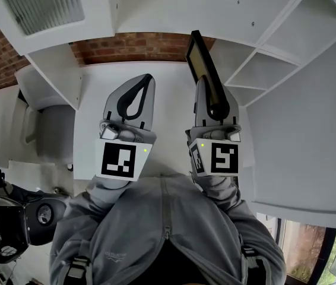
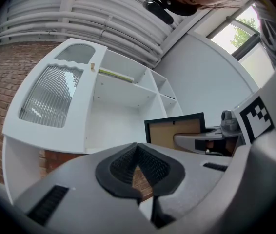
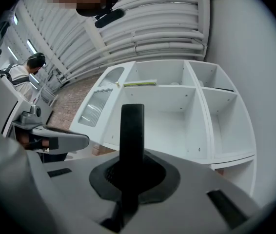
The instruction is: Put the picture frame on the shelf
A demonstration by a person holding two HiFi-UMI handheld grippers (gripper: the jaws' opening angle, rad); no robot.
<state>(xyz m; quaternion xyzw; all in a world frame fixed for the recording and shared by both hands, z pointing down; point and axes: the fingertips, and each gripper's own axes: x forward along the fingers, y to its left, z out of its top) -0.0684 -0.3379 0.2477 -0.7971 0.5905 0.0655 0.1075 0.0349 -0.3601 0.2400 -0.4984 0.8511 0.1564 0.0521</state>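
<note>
My right gripper [image 1: 214,103] is shut on the black picture frame [image 1: 201,64], held edge-on and sticking out ahead of the jaws toward the white shelf unit [image 1: 287,46]. In the right gripper view the picture frame [image 3: 131,145] stands as a dark upright bar between the jaws, in front of the shelf unit's [image 3: 177,116] open compartments. The left gripper view shows the picture frame's [image 2: 176,130] brown back panel to the right. My left gripper [image 1: 137,97] is shut with nothing in it, level with the right one; its closed fingertips [image 2: 139,152] meet in a point.
A brick wall [image 1: 138,45] runs behind the white furniture. A cabinet door with ribbed glass [image 2: 55,94] sits left of the open compartments. A thin yellowish item [image 3: 140,83] lies on an upper shelf. A person [image 3: 23,72] stands in the far left background.
</note>
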